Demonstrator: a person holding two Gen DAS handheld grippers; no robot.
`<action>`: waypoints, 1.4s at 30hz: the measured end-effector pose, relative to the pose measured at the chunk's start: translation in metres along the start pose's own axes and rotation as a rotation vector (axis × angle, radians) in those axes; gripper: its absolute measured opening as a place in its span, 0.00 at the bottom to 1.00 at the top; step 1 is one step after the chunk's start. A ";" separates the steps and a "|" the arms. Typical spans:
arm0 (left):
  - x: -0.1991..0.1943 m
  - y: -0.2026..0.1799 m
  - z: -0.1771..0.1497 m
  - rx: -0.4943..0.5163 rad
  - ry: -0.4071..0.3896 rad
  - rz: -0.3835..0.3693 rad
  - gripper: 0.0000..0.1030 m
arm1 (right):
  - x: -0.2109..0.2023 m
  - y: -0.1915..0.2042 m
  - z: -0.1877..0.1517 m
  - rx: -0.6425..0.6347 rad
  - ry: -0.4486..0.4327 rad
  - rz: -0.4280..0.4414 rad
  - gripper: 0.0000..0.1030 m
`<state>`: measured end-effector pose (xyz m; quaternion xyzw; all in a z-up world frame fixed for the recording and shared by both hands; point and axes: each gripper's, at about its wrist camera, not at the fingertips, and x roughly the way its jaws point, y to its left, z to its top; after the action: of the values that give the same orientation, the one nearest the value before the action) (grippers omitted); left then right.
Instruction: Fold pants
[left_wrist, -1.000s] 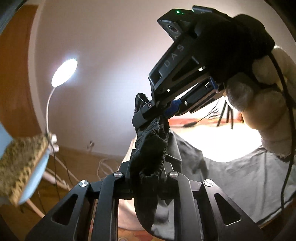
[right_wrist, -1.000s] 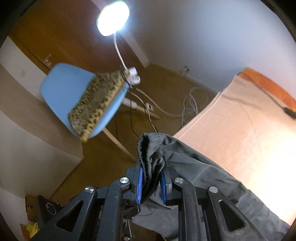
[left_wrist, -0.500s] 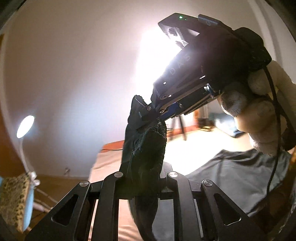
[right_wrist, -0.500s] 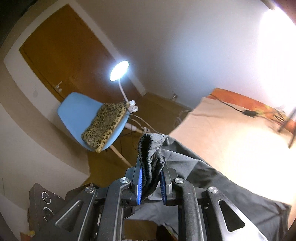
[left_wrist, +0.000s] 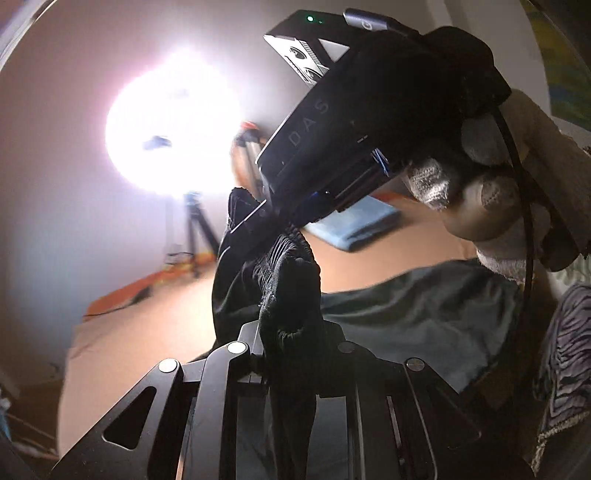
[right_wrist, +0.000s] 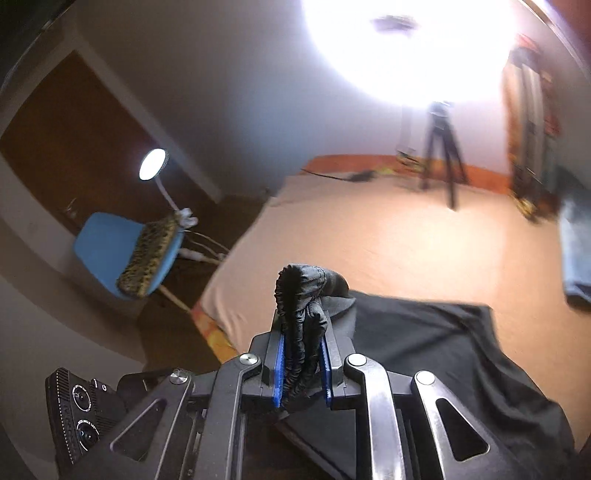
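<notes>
Pants (right_wrist: 424, 332) waistband seemingly pinched in both claws

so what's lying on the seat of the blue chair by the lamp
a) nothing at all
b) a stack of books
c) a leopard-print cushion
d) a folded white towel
c: in the right wrist view a leopard-print cushion lies on the seat of the blue chair, just below the lit lamp.
</notes>
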<state>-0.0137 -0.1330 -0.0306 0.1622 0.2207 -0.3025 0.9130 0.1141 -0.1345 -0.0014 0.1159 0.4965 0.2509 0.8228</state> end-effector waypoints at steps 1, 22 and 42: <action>0.005 -0.006 -0.001 0.004 0.006 -0.015 0.14 | -0.003 -0.011 -0.006 0.014 0.002 -0.010 0.14; 0.032 -0.014 -0.040 -0.049 0.168 -0.151 0.43 | -0.054 -0.186 -0.108 0.240 0.010 -0.120 0.14; 0.083 0.025 -0.080 -0.203 0.357 -0.110 0.43 | -0.116 -0.307 -0.193 0.458 0.000 -0.160 0.14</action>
<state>0.0369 -0.1194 -0.1358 0.1083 0.4169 -0.2947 0.8530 -0.0078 -0.4667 -0.1415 0.2597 0.5479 0.0657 0.7925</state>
